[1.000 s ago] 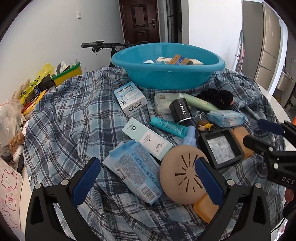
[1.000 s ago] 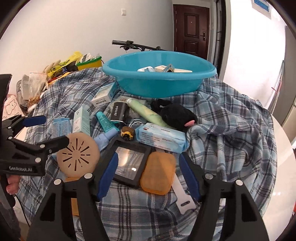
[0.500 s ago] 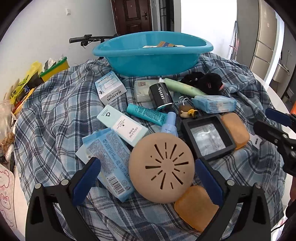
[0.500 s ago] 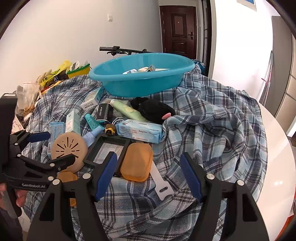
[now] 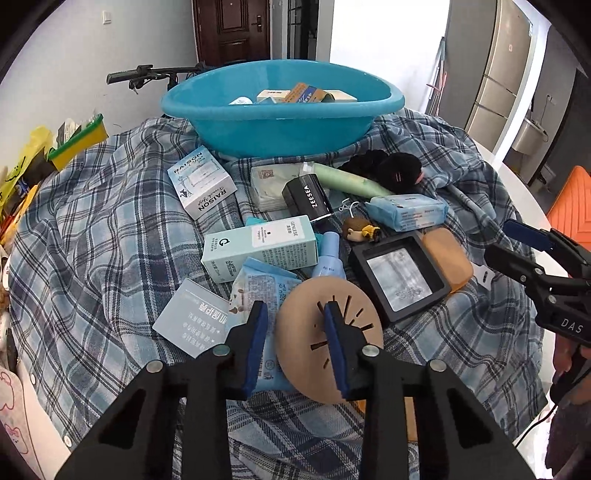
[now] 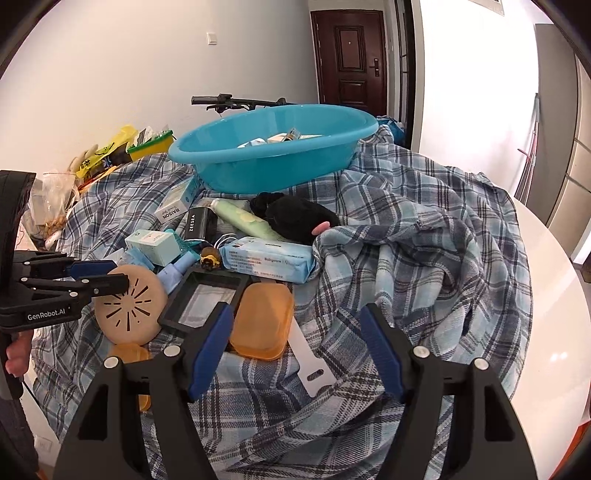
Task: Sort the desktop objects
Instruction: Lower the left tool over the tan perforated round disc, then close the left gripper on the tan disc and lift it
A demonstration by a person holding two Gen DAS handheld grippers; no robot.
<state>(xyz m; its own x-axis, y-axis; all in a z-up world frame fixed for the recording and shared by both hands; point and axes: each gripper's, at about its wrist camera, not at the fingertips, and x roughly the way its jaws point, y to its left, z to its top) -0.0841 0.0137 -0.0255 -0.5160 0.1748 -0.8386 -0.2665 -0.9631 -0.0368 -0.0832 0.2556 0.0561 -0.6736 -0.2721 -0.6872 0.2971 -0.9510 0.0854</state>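
Closing in over the last half second, the left gripper [image 5: 293, 325] now has its jaws pinched across the rim of the tan slotted disc [image 5: 328, 332], which lies on the plaid cloth [image 5: 110, 229] beside the black-framed tray [image 5: 400, 275]. It looks light, stiff and thin, so an edge grip should suit it, though it may pivot; the right gripper [image 6: 295, 350] hangs half open, holding nothing, over the orange soap-like bar [image 6: 262, 325].

Behind my work area, a dark brown door [image 5: 232, 31] stands shut in the far wall. A bicycle handlebar [image 5: 147, 75] projects just behind the desk [image 6: 554, 332], whose bare white top shows at the right. A light switch [image 6: 211, 37] sits on the white wall. Yellow and green bags [image 5: 55, 147] lie heaped at the left. Beige cabinets [image 5: 506, 66] stand at the right, an orange object [image 5: 574, 206] below them.
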